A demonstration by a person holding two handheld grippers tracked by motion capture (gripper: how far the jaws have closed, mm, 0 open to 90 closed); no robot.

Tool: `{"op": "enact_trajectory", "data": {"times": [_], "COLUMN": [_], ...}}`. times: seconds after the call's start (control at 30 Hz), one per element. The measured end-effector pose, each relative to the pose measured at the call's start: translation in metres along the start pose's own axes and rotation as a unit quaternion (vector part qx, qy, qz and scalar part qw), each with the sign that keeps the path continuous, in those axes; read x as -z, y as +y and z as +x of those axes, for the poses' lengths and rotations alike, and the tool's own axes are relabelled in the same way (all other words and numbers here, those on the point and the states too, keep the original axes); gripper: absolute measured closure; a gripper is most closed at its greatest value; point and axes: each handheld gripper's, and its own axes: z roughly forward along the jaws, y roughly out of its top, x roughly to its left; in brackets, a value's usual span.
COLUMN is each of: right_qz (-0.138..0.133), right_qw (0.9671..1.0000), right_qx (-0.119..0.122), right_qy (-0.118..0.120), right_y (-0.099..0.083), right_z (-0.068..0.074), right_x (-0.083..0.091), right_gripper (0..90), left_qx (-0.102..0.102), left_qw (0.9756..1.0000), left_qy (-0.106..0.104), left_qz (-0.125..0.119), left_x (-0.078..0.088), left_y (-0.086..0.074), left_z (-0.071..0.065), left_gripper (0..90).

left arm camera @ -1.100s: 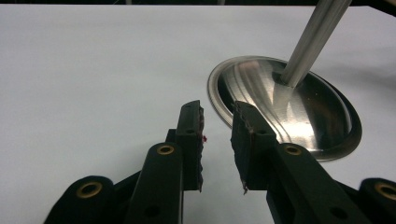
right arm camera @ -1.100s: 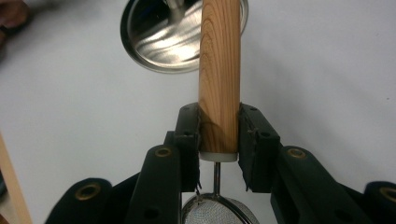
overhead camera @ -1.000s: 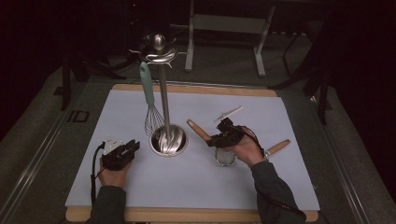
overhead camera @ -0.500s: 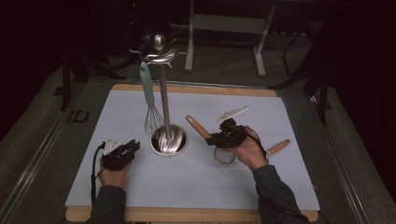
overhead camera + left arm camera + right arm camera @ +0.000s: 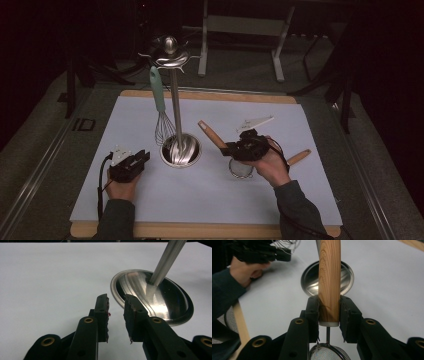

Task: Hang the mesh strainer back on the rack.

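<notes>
A steel utensil stand [image 5: 181, 150] rises on its pole mid-table, and a teal-handled whisk [image 5: 159, 100] hangs from its top. My right gripper [image 5: 231, 148] is shut on the wooden handle [image 5: 212, 135] of a small mesh strainer [image 5: 241, 169], just right of the stand. In the right gripper view the handle [image 5: 329, 270] points at the stand base [image 5: 309, 282], with the mesh [image 5: 328, 353] below my right gripper [image 5: 329, 305]. My left gripper [image 5: 142, 157] rests on the mat left of the base. Its jaws stand apart, empty, in the left gripper view [image 5: 116, 302].
A white mat [image 5: 300, 130] covers a wooden board [image 5: 210, 95]. A second wooden handle [image 5: 298, 157] lies at the right, partly behind my right hand. A metal frame stands beyond the table's far edge. Dark floor surrounds the table.
My right gripper has risen a little with the strainer, its handle tip now higher and nearer the stand. The left gripper has kept still.
</notes>
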Motion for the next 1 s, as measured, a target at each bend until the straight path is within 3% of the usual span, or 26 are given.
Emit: {"op": "enact_trajectory", "data": {"times": [0.27, 1.0], "right_qz": [-0.030, -0.085], "right_qw": [0.9995, 0.9960], "right_qx": [0.011, 0.027], "right_qy": [0.006, 0.009], "right_y": [0.005, 0.022], "right_z": [0.010, 0.024], "right_x": [0.017, 0.039], "right_gripper": [71.4, 71.4], "left_qx": [0.000, -0.004], "left_qw": [1.0000, 1.0000], "left_qy": [0.002, 0.003], "left_qz": [-0.001, 0.001], "left_x": [0.000, -0.001], "left_y": [0.000, 0.000], "left_z": [0.000, -0.001], "left_gripper": [73.4, 73.7]}}
